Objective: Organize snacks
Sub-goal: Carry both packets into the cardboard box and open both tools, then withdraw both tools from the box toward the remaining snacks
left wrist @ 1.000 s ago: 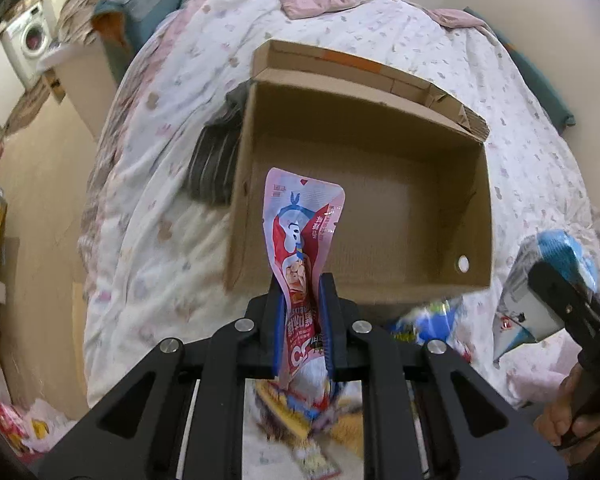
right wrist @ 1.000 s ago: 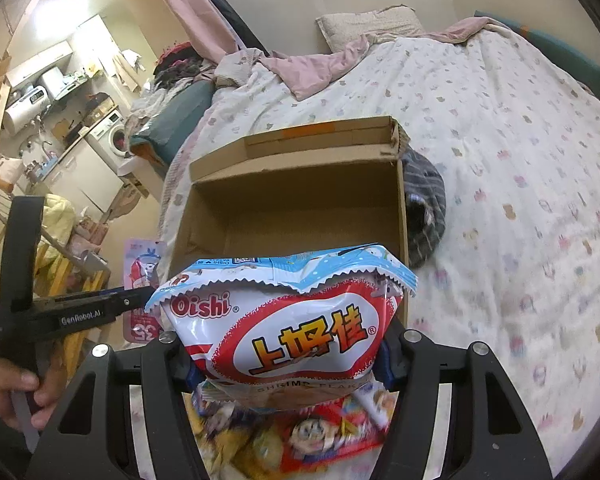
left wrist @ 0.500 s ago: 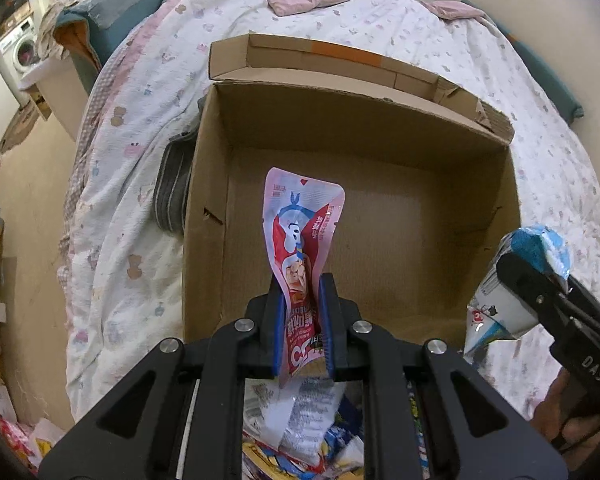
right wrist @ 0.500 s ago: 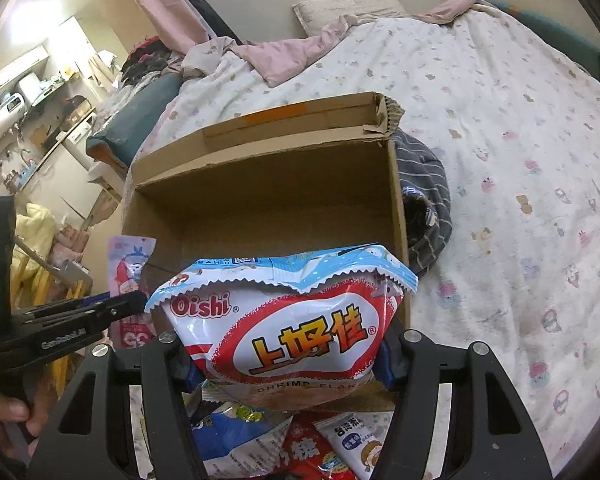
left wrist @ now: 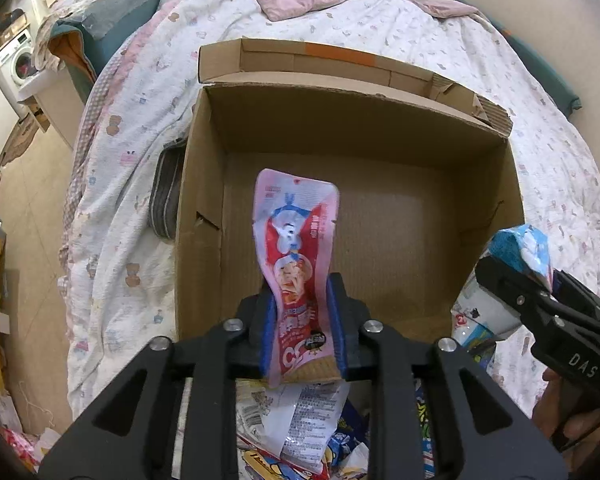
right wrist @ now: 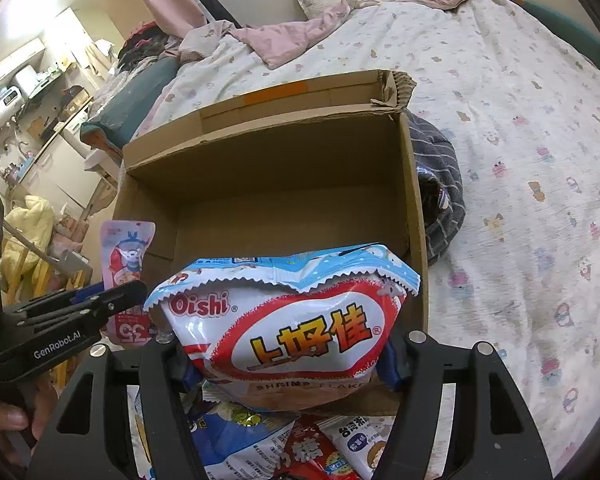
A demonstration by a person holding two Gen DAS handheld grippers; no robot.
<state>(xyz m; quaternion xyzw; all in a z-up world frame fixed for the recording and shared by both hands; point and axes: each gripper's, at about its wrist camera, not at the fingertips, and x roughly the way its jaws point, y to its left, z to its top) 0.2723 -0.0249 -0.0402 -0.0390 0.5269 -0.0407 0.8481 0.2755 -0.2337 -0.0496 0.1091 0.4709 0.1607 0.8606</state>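
My left gripper (left wrist: pixel 300 320) is shut on a pink snack pouch (left wrist: pixel 296 248) with a cartoon print, held upright over the near edge of an open cardboard box (left wrist: pixel 204 200) on the bed. My right gripper (right wrist: pixel 288 360) is shut on a white, red and blue Oishi chip bag (right wrist: pixel 284 320), held over the box's near wall (right wrist: pixel 414 208). The box floor shows nothing in it. The pouch (right wrist: pixel 128 264) and left gripper (right wrist: pixel 112 300) show at the left of the right wrist view. The right gripper (left wrist: pixel 516 280) with the bag shows at the right of the left wrist view.
A heap of loose snack packets (left wrist: pixel 300 424) lies below both grippers, also in the right wrist view (right wrist: pixel 300 444). A dark striped cloth (right wrist: pixel 440 184) lies against the box's right side. The floral bedspread (right wrist: pixel 520 120) stretches beyond. The bed edge and floor (left wrist: pixel 28 184) are left.
Both grippers have moved forward toward the box with their packets; the box now looks nearer and larger in both views. Both grips are unchanged.
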